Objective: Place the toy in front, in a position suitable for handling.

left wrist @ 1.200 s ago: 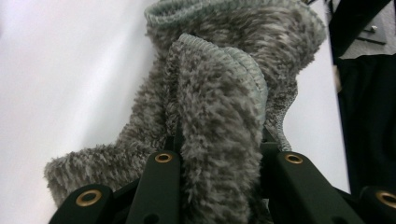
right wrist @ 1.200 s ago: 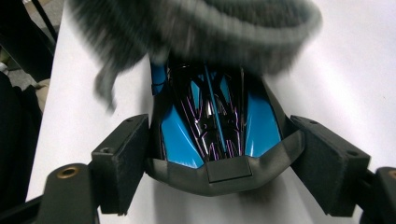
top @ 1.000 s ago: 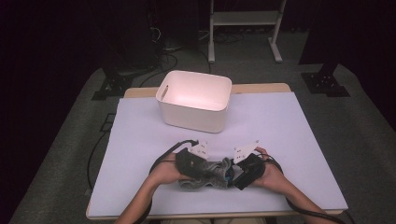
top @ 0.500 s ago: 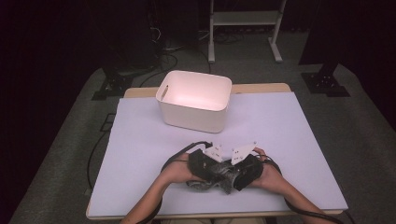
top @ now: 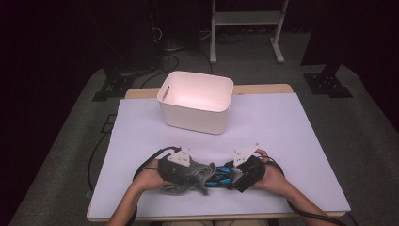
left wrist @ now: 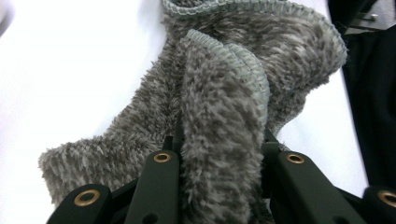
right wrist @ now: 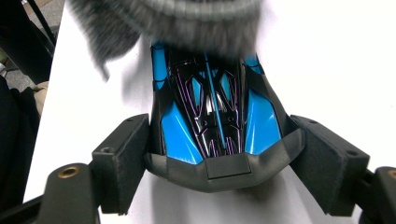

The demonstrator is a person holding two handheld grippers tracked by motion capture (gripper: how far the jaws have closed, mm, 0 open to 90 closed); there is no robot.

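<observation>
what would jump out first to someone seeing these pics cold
First, the shiny blue and black toy car, clamped by its sides in the right gripper near the front edge of the table. Next, the fluffy grey cloth pinched in the left gripper, its far end over the car's nose. Behind them stands a white tub, alone at the table's middle.

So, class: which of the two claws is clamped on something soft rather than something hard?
The left claw: it pinches the fuzzy grey cloth, while the right claw grips the glossy blue toy car.
</observation>
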